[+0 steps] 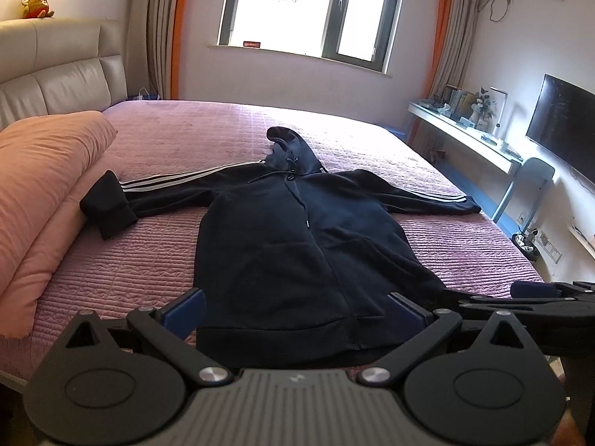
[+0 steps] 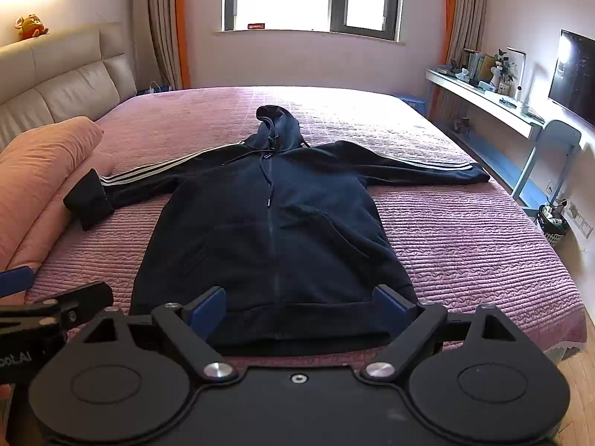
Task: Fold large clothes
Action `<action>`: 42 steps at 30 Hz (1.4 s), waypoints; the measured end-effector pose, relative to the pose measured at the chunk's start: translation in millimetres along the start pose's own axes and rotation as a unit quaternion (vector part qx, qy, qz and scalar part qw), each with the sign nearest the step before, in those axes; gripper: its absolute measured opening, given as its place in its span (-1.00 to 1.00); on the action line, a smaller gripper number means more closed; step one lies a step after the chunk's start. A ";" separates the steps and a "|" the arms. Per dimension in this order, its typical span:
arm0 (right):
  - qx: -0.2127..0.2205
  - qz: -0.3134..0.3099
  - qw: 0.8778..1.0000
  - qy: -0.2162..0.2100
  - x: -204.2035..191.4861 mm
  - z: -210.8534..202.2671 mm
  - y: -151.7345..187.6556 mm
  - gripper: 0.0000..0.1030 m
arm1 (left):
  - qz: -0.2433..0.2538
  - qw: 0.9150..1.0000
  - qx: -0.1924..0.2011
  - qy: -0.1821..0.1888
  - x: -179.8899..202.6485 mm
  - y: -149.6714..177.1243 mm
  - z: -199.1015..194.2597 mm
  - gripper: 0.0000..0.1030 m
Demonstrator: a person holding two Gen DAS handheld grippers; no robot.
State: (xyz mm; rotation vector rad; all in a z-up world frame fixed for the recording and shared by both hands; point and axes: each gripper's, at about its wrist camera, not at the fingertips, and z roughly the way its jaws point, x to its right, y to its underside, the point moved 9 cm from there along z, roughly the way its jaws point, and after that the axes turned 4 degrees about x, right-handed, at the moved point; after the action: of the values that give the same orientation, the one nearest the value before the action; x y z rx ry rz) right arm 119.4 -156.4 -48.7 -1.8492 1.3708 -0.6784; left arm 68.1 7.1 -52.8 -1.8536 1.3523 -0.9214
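A dark navy zip hoodie (image 1: 297, 245) with white sleeve stripes lies flat, front up, on the pink bed (image 1: 148, 260), sleeves spread to both sides and hood pointing to the window. It also shows in the right wrist view (image 2: 275, 223). My left gripper (image 1: 295, 312) is open and empty, hovering just above the hoodie's hem. My right gripper (image 2: 299, 308) is open and empty, also over the hem. The right gripper shows at the right edge of the left wrist view (image 1: 539, 297); the left gripper shows at the left edge of the right wrist view (image 2: 55, 308).
A peach pillow (image 1: 44, 186) lies at the left, touching the left cuff. A padded headboard (image 1: 55, 74) stands behind it. A desk shelf (image 1: 465, 137), chair (image 1: 531, 182) and wall TV (image 1: 561, 122) stand right of the bed. Wood floor (image 2: 580, 371) shows at the near right.
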 end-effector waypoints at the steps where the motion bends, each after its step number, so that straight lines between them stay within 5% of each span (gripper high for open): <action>1: 0.000 0.000 1.000 0.000 -0.1 0.2 0.2 0.97 | 0.000 1.000 -0.001 0.000 0.1 0.2 0.2 1.00; 17: -0.002 -0.001 1.000 0.002 6.7 4.9 -1.6 0.97 | -0.001 1.000 0.010 0.000 -1.7 2.0 7.0 1.00; 24: 0.006 0.028 0.999 0.042 59.8 39.2 -17.1 0.97 | 0.014 1.000 0.001 -0.011 -0.5 -6.0 38.8 1.00; 32: 0.019 0.084 0.993 0.085 162.7 169.1 -36.9 0.97 | 0.009 0.999 -0.021 -0.036 -1.6 -21.6 152.5 1.00; 39: 0.060 0.147 0.982 0.103 275.6 334.0 -67.5 0.95 | 0.045 0.995 0.042 -0.082 18.7 -63.1 308.0 0.98; 42: 0.053 0.172 0.977 0.110 325.6 391.7 -84.1 0.87 | 0.069 0.993 0.061 -0.073 40.7 -75.9 355.9 0.95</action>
State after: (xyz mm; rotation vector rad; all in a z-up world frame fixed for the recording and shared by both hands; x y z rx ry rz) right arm 562.8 -359.2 -218.1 -1.4360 1.7117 -0.7715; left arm 413.1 23.0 -174.4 -1.6787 1.2891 -0.7651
